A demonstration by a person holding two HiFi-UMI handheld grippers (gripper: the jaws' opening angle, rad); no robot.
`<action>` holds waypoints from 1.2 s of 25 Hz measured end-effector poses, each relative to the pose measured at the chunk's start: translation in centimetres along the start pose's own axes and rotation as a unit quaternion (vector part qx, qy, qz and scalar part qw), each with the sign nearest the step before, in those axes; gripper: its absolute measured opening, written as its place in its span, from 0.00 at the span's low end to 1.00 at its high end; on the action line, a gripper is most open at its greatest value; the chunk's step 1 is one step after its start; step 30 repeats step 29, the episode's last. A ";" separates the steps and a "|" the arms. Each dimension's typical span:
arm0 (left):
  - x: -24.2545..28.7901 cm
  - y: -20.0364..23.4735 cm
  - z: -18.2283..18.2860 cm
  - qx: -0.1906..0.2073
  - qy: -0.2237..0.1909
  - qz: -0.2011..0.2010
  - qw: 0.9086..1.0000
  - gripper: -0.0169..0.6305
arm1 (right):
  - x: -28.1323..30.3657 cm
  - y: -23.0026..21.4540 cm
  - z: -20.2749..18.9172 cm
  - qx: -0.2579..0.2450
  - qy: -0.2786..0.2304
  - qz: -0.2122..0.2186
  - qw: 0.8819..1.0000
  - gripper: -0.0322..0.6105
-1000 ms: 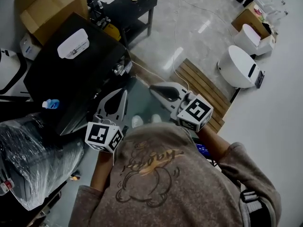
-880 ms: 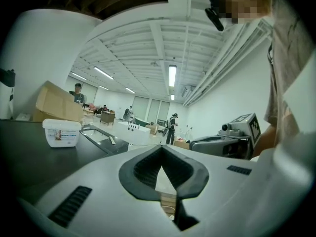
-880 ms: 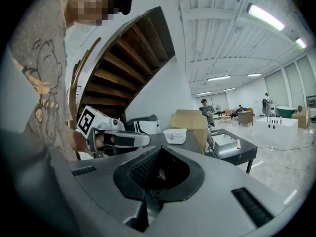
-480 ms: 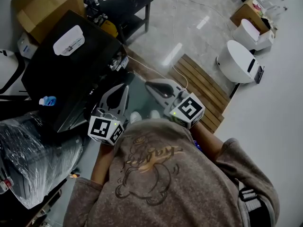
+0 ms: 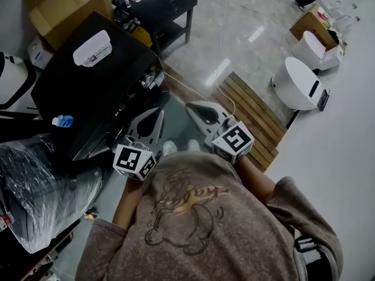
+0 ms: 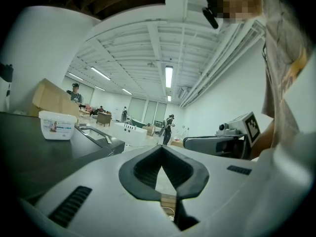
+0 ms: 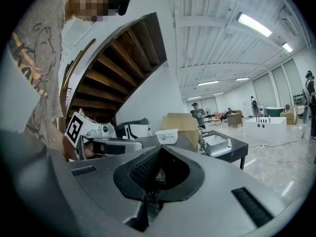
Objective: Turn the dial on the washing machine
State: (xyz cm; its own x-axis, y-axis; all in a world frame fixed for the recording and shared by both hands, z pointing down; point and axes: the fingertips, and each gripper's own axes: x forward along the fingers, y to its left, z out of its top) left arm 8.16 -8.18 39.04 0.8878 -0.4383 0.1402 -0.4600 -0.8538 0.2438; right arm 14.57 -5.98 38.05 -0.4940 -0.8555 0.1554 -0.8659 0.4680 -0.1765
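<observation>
Head view: glossy grey floor (image 5: 246,16), slat mat (image 5: 258,113), washing machine (image 5: 88,92); left gripper (image 5: 157,111), right gripper (image 5: 190,107) closed, empty.

glossy stone floor (image 5: 234,34); slatted wood pallet (image 5: 252,110); matt cardboard box (image 5: 64,7).

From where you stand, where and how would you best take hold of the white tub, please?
Probably across the narrower width of the white tub, from above: it stands upright on the flat top of the black machine, its long sides straight and parallel.
</observation>
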 end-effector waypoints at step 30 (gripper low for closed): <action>-2.1 -0.3 -0.5 -0.021 0.000 0.023 1.000 0.03 | 0.3 2.2 -0.2 -0.018 0.018 0.058 0.998 0.05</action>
